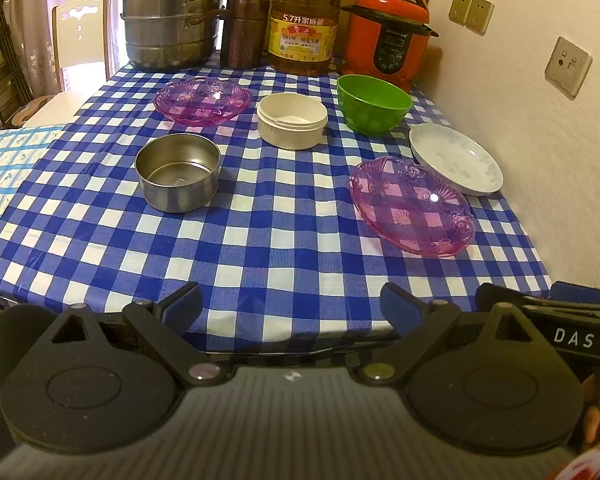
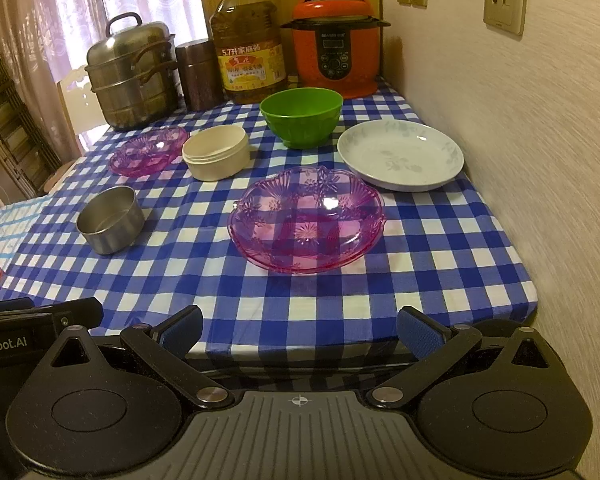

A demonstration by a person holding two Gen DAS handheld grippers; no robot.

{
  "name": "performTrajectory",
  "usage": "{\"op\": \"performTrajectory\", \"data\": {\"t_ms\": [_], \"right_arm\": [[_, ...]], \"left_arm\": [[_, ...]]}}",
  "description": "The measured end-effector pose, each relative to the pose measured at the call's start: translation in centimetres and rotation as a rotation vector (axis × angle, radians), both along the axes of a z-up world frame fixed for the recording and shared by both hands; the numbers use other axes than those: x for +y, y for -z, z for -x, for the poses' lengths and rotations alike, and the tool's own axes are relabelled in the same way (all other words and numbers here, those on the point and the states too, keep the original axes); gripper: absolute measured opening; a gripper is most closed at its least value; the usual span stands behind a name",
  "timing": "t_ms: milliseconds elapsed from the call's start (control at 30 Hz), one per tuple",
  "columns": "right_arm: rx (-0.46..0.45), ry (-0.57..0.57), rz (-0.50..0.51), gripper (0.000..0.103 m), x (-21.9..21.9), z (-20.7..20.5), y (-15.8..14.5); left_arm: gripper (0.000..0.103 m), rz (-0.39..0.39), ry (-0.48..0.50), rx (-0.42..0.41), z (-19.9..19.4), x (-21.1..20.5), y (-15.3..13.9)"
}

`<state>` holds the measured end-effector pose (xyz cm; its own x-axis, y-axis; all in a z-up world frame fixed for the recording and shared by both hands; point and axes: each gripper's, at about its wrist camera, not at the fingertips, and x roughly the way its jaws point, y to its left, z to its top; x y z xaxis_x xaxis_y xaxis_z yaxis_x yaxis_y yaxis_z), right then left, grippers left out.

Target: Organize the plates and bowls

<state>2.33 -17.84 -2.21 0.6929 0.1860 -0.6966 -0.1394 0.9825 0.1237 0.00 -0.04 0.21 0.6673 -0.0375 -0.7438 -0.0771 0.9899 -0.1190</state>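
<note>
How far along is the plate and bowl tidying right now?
Nothing looks done: the near pink glass dish, far pink glass dish, white floral plate, green plastic bowl, cream round container and steel bowl all sit apart on the checked tablecloth. Nothing is in hand: the left gripper and right gripper are open and empty. All grouping remains.

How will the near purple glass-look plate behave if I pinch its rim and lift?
The near purple plate looks like moulded clear plastic, so probably light and fairly stiff. Its glossy, scalloped rim may slip between the pads. Being wide and shallow, it will likely tilt from a one-edge grip; the right hand-held gripper is open, short of it.
</note>
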Motion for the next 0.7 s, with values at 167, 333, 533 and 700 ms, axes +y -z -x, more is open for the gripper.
{"op": "performTrajectory", "data": {"t_ms": [167, 333, 533, 700], "right_arm": [[-0.001, 0.001, 0.000, 0.103, -0.01, 0.01, -0.01], [0.000, 0.001, 0.000, 0.103, -0.01, 0.03, 0.02], [0.000, 0.002, 0.001, 0.103, 0.03, 0.06, 0.02], [0.002, 0.007, -0.007, 0.103, -0.10, -0.05, 0.09]], "left_arm": [[0.094, 0.003, 0.000, -0.002, -0.08, -0.15, -0.03], [0.094, 0.003, -0.001, -0.001, -0.09, -0.20, -0.03], [0.094, 0.004, -0.001, -0.002, -0.06, -0.15, -0.02], [0.094, 0.006, 0.000, -0.002, -0.10, -0.23, -0.03]]}}
